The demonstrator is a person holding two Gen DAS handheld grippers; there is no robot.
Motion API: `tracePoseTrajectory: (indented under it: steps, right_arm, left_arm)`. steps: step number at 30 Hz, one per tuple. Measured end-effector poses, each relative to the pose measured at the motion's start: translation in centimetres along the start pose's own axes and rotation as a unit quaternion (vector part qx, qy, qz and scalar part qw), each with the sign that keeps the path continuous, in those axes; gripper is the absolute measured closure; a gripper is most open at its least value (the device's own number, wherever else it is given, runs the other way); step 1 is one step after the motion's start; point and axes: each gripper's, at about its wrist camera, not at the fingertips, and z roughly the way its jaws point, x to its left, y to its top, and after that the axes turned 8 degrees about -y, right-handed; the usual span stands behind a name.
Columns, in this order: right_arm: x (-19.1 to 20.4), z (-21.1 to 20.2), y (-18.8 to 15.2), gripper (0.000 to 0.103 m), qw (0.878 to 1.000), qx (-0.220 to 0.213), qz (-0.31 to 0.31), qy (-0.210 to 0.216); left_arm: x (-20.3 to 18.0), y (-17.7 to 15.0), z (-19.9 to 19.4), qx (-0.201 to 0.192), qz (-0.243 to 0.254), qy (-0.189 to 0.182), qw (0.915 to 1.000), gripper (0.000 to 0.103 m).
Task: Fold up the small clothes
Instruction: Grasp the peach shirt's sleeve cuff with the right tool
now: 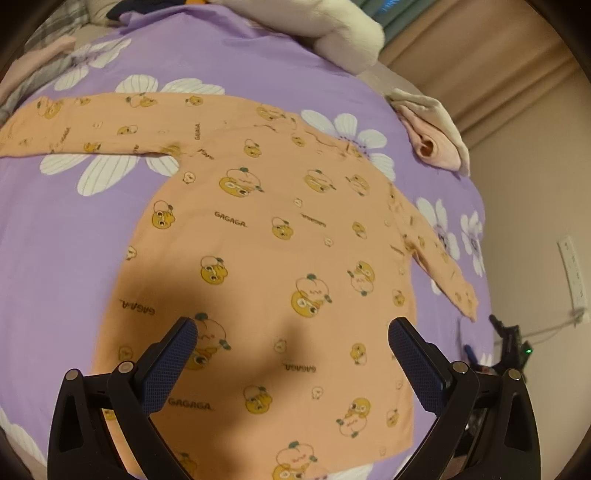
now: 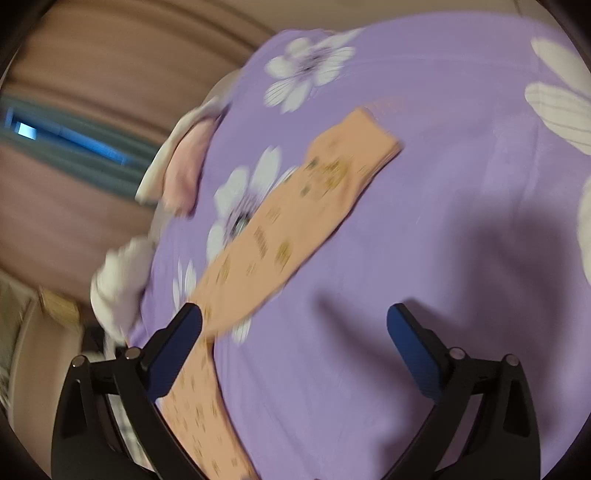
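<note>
An orange long-sleeved shirt point(image 1: 266, 236) with a yellow cartoon print lies flat on the purple flowered bedsheet point(image 1: 55, 229), both sleeves spread out. My left gripper point(image 1: 291, 332) is open and empty, hovering over the shirt's lower body. In the right wrist view, which is blurred, one orange sleeve point(image 2: 295, 218) runs diagonally across the sheet point(image 2: 424, 240). My right gripper point(image 2: 293, 317) is open and empty above the sheet, its left finger point(image 2: 177, 347) over the sleeve near the shoulder end.
A folded pink and cream garment point(image 1: 432, 136) lies at the bed's far right edge; it also shows in the right wrist view point(image 2: 181, 162). White bedding point(image 1: 332, 26) is piled at the back. Beige curtains point(image 1: 480, 59) and a wall stand beyond the bed.
</note>
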Motion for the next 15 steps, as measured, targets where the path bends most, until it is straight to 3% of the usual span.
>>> tracePoseTrajectory:
  steps: [7, 15]
  right_arm:
    - [0.1, 2.9, 3.8, 0.024, 0.998, -0.040, 0.045, 0.018]
    - [-1.9, 5.3, 6.9, 0.076, 0.994, -0.064, 0.089, 0.024]
  left_arm:
    - [1.7, 1.3, -0.1, -0.005, -0.040, -0.006, 0.9992, 0.001]
    - [2.2, 1.9, 0.1, -0.008, -0.034, 0.009, 0.9994, 0.001]
